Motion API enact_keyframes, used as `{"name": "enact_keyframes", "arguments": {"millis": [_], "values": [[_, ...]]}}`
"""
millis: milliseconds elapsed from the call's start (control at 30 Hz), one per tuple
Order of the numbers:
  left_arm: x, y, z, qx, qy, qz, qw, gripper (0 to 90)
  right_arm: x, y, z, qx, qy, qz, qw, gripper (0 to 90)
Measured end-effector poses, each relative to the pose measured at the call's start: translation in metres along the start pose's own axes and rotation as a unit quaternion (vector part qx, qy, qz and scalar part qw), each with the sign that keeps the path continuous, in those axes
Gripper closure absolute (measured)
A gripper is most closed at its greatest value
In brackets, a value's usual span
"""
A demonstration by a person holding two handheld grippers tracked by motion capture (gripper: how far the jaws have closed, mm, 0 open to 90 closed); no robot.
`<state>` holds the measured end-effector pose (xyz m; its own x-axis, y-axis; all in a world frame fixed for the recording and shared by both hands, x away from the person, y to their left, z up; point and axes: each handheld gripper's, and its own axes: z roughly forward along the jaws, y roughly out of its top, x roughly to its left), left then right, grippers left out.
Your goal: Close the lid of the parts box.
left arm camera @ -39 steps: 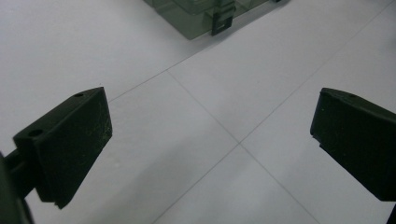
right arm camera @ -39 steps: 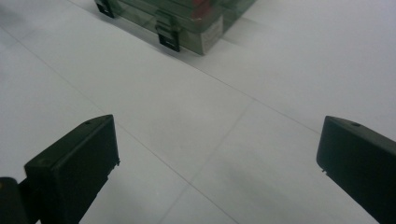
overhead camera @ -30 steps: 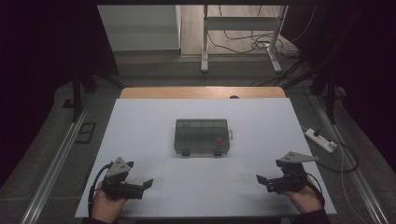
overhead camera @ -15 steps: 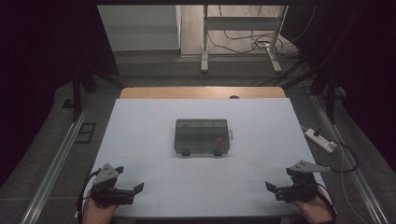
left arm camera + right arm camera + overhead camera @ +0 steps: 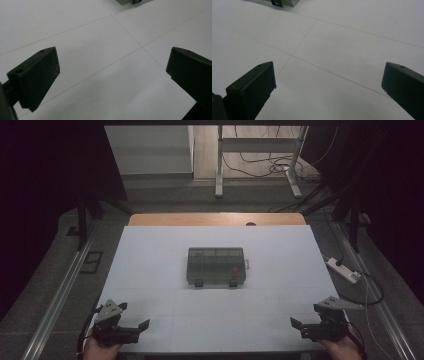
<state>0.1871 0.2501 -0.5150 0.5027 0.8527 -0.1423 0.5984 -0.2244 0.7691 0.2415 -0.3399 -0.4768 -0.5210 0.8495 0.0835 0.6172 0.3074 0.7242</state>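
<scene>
At the near edge of the white counter [image 5: 150, 265] the left claw [image 5: 142, 326] rests low at the person's left corner, its jaws spread wide with nothing between them; in the left gripper view only bare surface and faint seam lines lie between the two black jaws. The right claw [image 5: 297, 325] sits at the opposite near corner, likewise spread and empty, its tips angled inward.

Farther out, near the middle of the counter and well apart from both claws, lies the dark translucent compartment box [image 5: 216, 266], lid down, with two black latches [image 5: 199, 283] on its near edge and a small red item [image 5: 233, 270] visible inside toward its right end. A corner of the box shows at the top of each gripper view [image 5: 126, 2] [image 5: 284, 2].

The step in hand looks like an approach to the box. To do it well, bring both claws forward evenly, keep the jaws wide, and line each one up squarely with a latch before touching, so the box does not slide on the smooth surface.
</scene>
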Motion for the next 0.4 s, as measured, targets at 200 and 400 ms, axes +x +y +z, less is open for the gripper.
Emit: {"name": "enact_keyframes", "arguments": {"millis": [200,400], "values": [[0.0007,-0.0035,-0.0045,0.006,0.012,0.001,0.9999,0.3,-0.0021,-0.0032,-0.0055,0.004,-0.007,0.006,1.0000,0.0],[0.0013,-0.0034,-0.0042,0.010,0.011,-0.002,0.9999,0.3,-0.0034,-0.0045,-0.0065,0.004,-0.010,0.008,0.9999,0.0]]}}
